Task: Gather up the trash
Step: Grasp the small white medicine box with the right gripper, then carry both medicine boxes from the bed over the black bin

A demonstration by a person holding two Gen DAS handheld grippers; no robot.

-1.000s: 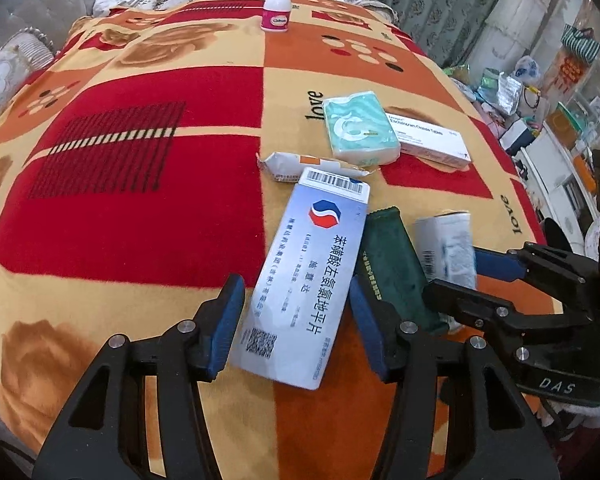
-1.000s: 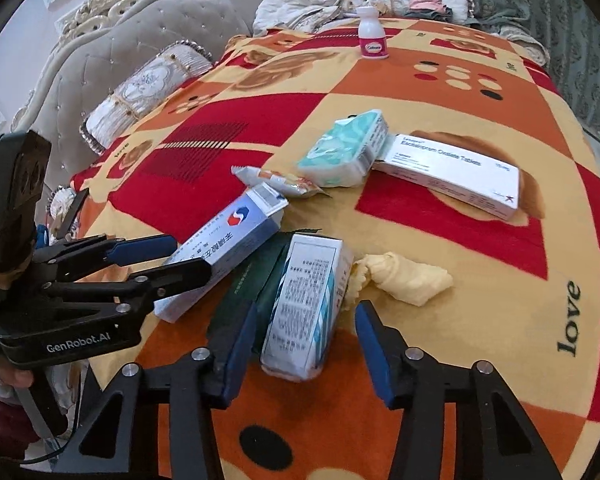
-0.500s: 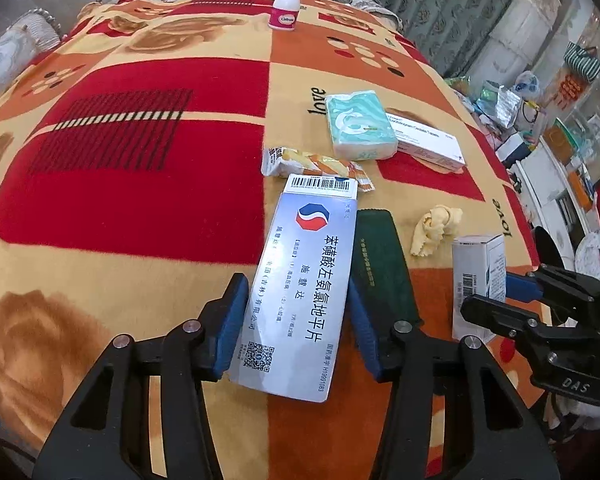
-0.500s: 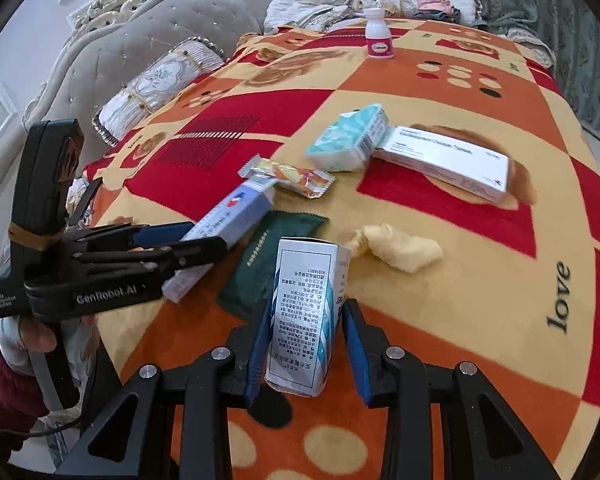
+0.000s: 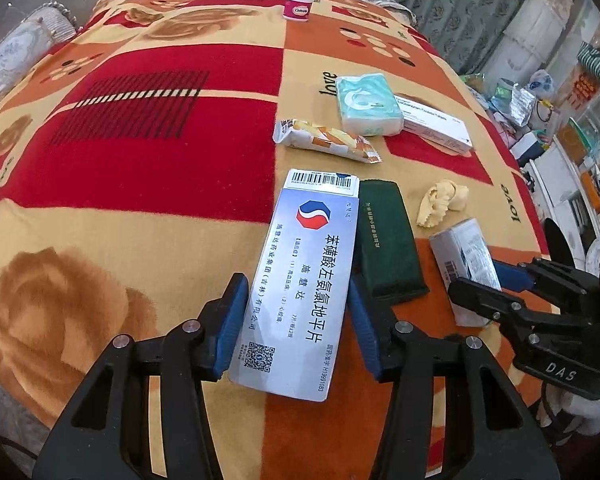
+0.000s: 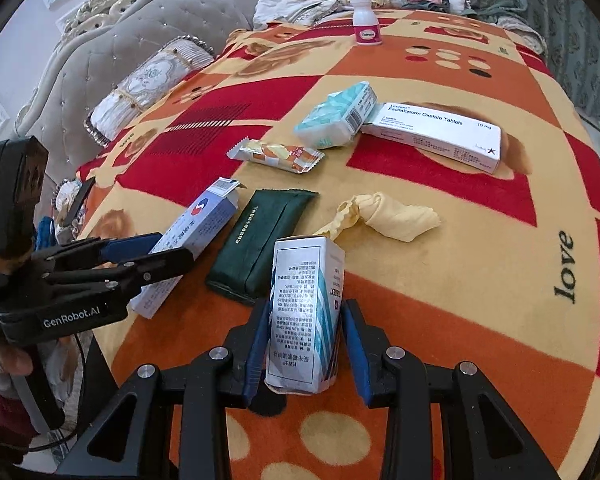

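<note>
The left gripper clamps a long, flat, glossy silver-blue medicine carton by its long edges, blue pads pressed on the cardboard; its far end, with a barcode flap, is tilted over the blanket. In the right wrist view this carton slants up from the blanket, its end flap open. The right gripper holds a smaller, squarish white-and-teal carton upright between its blue pads, having just closed on it; the carton's lower edge looks crumpled.

Between the two boxes lies a dark green, soft-looking rectangular tissue pack, flat on the fleecy blanket, which is patterned in red, orange and cream squares with rose prints and the word "love". Just beyond it sits a crumpled pale-yellow glove, limp and wrinkled. Farther off lies a shiny foil snack wrapper with crimped ends. Behind that, a soft teal-and-white tissue packet leans against a long white tablet box with printed text. At the far edge stands a small white plastic bottle with a pink label.

A tufted grey headboard and embroidered pillows border the bed.
</note>
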